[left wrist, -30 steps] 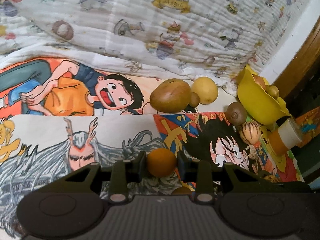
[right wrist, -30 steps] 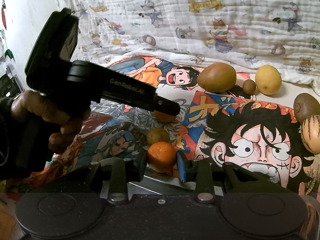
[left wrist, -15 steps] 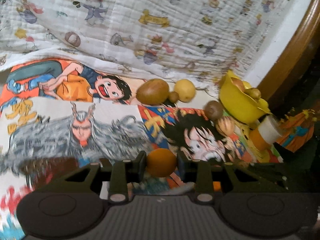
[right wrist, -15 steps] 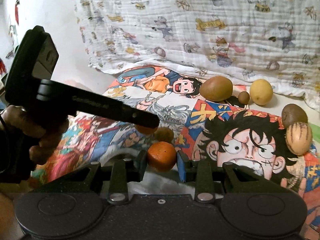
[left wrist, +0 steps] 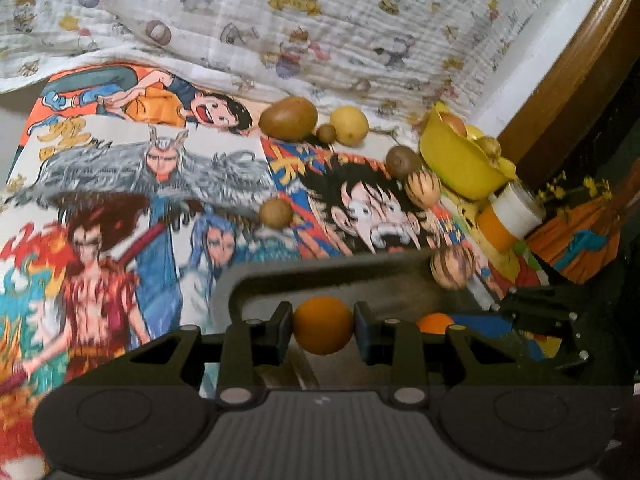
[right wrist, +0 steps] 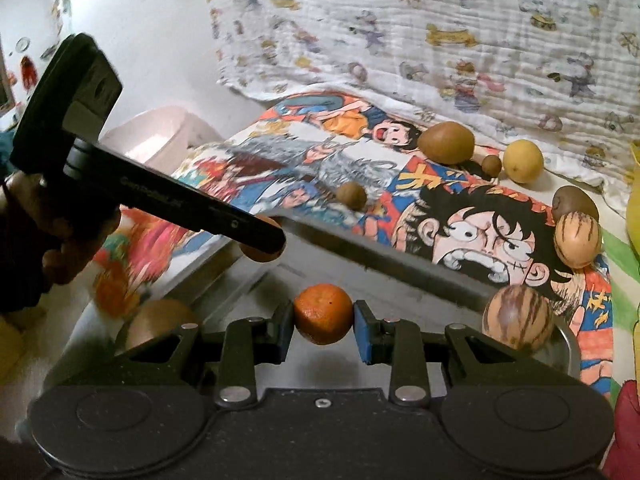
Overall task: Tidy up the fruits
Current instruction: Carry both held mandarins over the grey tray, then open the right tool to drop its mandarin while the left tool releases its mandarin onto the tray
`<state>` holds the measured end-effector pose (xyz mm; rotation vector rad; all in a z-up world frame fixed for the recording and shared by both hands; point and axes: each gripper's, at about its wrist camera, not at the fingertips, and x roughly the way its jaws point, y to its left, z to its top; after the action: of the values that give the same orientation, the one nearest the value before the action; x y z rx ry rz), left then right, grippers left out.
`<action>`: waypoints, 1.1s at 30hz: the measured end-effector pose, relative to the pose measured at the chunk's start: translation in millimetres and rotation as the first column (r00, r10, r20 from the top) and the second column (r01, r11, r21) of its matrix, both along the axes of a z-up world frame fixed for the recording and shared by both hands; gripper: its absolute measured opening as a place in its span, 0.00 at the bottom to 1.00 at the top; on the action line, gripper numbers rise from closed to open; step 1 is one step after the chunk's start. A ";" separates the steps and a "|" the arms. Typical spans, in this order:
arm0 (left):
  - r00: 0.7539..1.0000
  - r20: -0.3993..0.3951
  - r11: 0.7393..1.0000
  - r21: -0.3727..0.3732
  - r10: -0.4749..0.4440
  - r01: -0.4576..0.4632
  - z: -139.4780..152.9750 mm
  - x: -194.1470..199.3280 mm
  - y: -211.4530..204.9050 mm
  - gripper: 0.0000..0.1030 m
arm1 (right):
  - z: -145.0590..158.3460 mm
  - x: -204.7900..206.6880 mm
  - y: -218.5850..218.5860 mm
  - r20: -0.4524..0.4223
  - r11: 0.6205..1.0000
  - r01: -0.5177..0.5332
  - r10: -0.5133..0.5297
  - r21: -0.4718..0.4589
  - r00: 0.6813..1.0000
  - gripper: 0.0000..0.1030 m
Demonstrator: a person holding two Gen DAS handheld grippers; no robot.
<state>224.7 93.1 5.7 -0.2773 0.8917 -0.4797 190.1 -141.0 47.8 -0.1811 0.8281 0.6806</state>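
Two small oranges, each being carried in a claw above the grey tray

Left claw (left wrist: 323,326) clenching smooth orange (left wrist: 322,325), right claw (right wrist: 323,316) clenching dimpled orange (right wrist: 323,314); light, round, yielding, prone to rolling, best pinched across middle; tray rim (right wrist: 384,258) lying just ahead, striped fruit (right wrist: 518,316) crowding right corner

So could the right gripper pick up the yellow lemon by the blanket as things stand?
Probably not yet: the right gripper is shut on an orange, so its fingers are occupied. The lemon itself lies uncovered.
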 end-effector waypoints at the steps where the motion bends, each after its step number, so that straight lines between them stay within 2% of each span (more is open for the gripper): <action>1: 1.000 -0.002 1.000 0.006 -0.004 0.004 0.0 -3.9 -1.0 0.34 | 0.3 -4.2 -0.1 0.000 1.000 -0.013 0.013 -0.005 1.000 0.33; 13: 0.999 -0.020 0.996 0.081 -0.034 0.036 2.9 -30.1 -12.0 0.35 | -6.7 -32.8 9.3 0.015 0.987 -0.127 0.129 -0.094 0.991 0.33; 22: 0.997 -0.050 0.988 0.146 -0.051 0.057 1.0 -35.1 -17.5 0.35 | -14.6 -37.3 9.0 0.002 0.984 -0.133 0.134 -0.116 0.991 0.33; 29: 0.997 -0.061 0.989 0.140 -0.047 0.055 -0.9 -36.7 -16.8 0.36 | -14.4 -37.7 5.1 0.000 0.986 -0.122 0.122 -0.113 0.992 0.35; 31: 0.997 -0.064 0.988 0.143 -0.049 0.058 -1.1 -37.5 -16.7 0.45 | -13.2 -39.1 1.1 0.000 0.987 -0.115 0.115 -0.110 0.993 0.40; 33: 0.997 -0.060 0.988 0.146 -0.049 0.057 0.2 -38.8 -16.0 0.50 | -10.8 -40.6 -4.7 0.001 0.989 -0.105 0.106 -0.103 0.994 0.45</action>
<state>186.0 77.0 5.9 -0.1324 0.9863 -0.4543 149.5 -145.7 36.9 -0.3217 0.8521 0.7366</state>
